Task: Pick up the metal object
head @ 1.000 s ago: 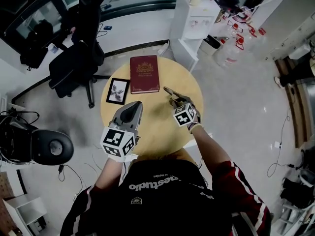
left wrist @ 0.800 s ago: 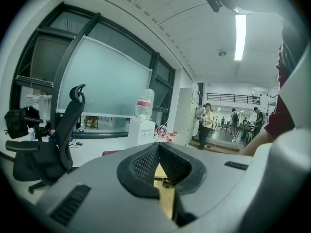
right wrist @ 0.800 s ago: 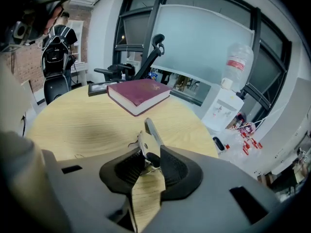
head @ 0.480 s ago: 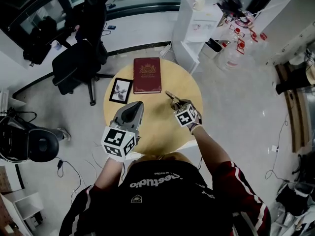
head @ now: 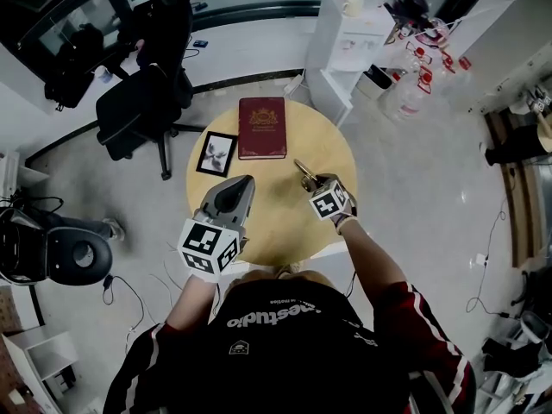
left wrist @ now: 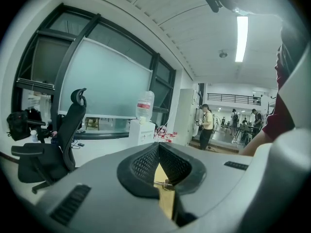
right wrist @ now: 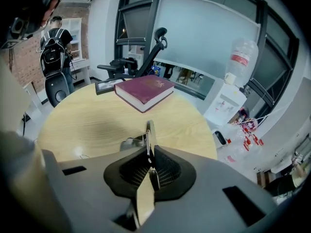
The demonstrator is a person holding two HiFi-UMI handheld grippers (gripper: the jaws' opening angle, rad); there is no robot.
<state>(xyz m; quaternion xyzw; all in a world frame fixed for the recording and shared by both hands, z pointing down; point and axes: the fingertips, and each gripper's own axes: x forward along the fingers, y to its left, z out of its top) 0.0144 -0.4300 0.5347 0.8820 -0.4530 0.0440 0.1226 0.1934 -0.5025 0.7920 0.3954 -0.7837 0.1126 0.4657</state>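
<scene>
Right gripper (head: 308, 179) (right wrist: 149, 154): I hold it tilted down over the right half of the tabletop. Its fingers have just been closing and now pinch the metal object.
Metal object (head: 301, 168) (right wrist: 149, 131): a thin, flat strip standing on edge between the right fingers. Its far end sticks out past the fingertips. I cannot tell whether that end touches the wood.
Left gripper (head: 245, 182) (left wrist: 159, 154): I hold it roughly level above the near left part of the tabletop. Its fingers are pressed together with nothing between them.
Tabletop (head: 267, 222) (right wrist: 97, 120): round, pale wood, lying below both pairs of fingers.
Book (head: 261, 128) (right wrist: 145, 91): dark red, closed and lying flat, well ahead of the right fingertips and a little to their left.
Picture frame (head: 217, 153) (right wrist: 108, 85): black-edged and lying flat, just beside the book's left side, ahead of the left fingertips.
Office chair (head: 138, 102): black, on the floor beyond the tabletop, far ahead and to the left of the left fingers.
Water dispenser (head: 345, 37): white, on the floor far ahead of the right fingers.
</scene>
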